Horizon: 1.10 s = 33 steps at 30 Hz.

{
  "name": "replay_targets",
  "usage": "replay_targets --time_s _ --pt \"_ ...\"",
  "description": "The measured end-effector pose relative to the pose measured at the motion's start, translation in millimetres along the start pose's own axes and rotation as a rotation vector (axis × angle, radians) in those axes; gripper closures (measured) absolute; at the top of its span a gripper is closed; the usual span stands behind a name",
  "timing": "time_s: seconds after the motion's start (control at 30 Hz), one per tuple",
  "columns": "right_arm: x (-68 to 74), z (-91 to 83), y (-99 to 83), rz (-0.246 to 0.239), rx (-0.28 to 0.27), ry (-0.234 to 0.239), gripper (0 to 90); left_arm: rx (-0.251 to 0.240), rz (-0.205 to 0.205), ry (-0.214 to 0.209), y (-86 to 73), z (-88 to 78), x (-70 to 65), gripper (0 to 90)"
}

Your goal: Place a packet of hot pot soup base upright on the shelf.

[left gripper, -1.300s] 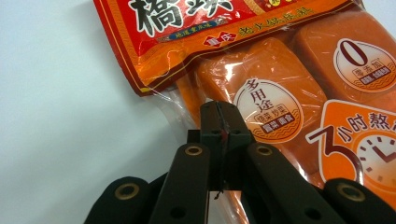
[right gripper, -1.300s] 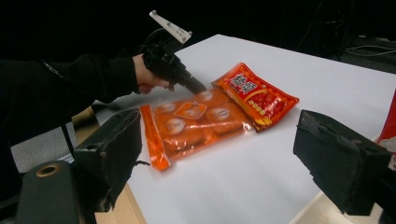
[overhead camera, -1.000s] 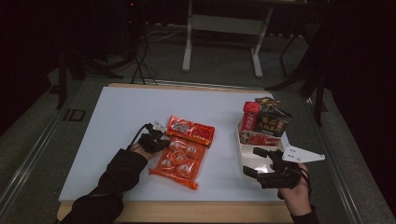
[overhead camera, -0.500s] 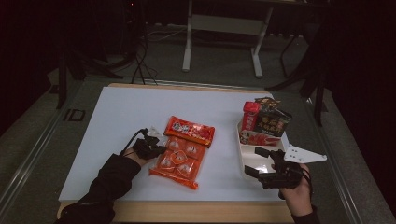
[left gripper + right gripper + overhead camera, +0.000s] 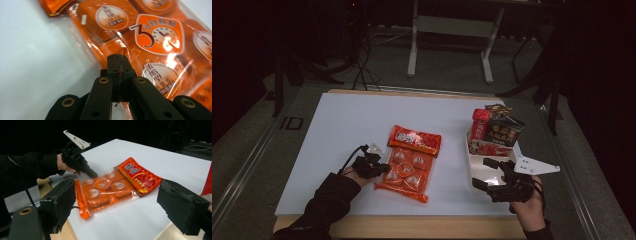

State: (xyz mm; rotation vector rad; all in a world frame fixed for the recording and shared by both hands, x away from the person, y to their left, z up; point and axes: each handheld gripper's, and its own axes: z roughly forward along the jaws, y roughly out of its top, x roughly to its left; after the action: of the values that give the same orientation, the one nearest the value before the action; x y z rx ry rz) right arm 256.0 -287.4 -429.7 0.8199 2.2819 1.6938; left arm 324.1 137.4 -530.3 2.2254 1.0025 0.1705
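An orange multi-pack packet (image 5: 404, 172) lies flat on the white table, with a red sauce packet (image 5: 414, 140) just behind it. My left gripper (image 5: 379, 167) is shut, and its tips rest at the orange packet's left edge. In the left gripper view the two jaws meet in a thin seam at the left gripper (image 5: 117, 60), over the orange packet (image 5: 155, 37) and its clear film. My right gripper (image 5: 484, 172) is held wide open by the tray, with nothing between the jaws. The right gripper view looks across at the orange packet (image 5: 105, 191), the red packet (image 5: 140, 175) and the left gripper (image 5: 93, 175).
A white tray (image 5: 477, 172) stands at the right of the table. At its far end several snack packs (image 5: 494, 132) stand upright. The table's wooden front edge (image 5: 412, 225) is close to both hands. Dark stands and cables fill the floor behind.
My left hand has slid a little toward the near side along the orange packet's left edge. The packets and the right gripper have stayed put.
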Motion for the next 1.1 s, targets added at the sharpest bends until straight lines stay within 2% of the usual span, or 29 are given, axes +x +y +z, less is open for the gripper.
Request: replay_targets --time_s 0.1,0.2,0.3,0.4,0.57,0.67,0.73,0.77,0.83,0.93,1.0,1.03,1.1 --pt "0.1 0.9 0.1 -0.001 0.005 0.001 15.3 0.003 0.013 -0.033 1.3 3.0 -9.1 90.0" --pt "0.5 1.0 0.5 -0.002 0.002 0.003 15.3 0.015 0.015 -0.090 3.2 6.5 -17.8 90.0" --pt "0.7 0.6 0.5 -0.002 0.002 0.004 15.3 0.024 0.049 -0.082 5.3 7.8 -24.6 90.0" --pt "-0.1 0.1 -0.1 -0.001 0.001 0.002 15.3 0.011 0.038 -0.093 5.5 7.3 -20.3 90.0" --pt "-0.7 -1.2 -0.3 -0.002 -0.001 0.002 15.3 -0.013 -0.009 -0.057 8.0 10.2 -10.6 90.0" --pt "-1.1 -1.6 -0.6 0.000 -0.001 0.001 15.3 -0.031 -0.010 -0.018 11.3 12.7 -5.0 89.9" --pt "-0.8 -1.2 -0.9 0.001 -0.001 0.004 15.3 -0.039 -0.028 -0.003 14.4 14.4 0.5 85.9" --pt "-0.6 -1.1 -0.9 -0.001 0.001 0.003 15.3 -0.047 -0.028 0.007 15.7 15.0 2.5 84.6" --pt "-0.5 -1.0 -1.0 -0.002 0.002 0.004 15.3 -0.049 -0.002 0.034 17.8 17.6 4.4 84.9" --pt "-0.6 -1.4 -1.1 0.001 0.001 0.003 15.3 -0.047 -0.007 0.037 21.5 21.7 6.4 89.9" --pt "-0.3 -1.8 -1.4 0.001 0.002 0.004 15.3 -0.041 0.003 0.043 24.5 24.2 4.3 90.0" --pt "-0.2 -1.9 -1.5 0.000 0.003 0.003 15.3 -0.033 0.012 0.059 27.0 25.3 1.6 90.0" --pt "-0.2 -2.1 -1.6 0.000 0.003 0.003 15.3 -0.032 0.009 0.064 29.6 26.6 -0.2 90.0"
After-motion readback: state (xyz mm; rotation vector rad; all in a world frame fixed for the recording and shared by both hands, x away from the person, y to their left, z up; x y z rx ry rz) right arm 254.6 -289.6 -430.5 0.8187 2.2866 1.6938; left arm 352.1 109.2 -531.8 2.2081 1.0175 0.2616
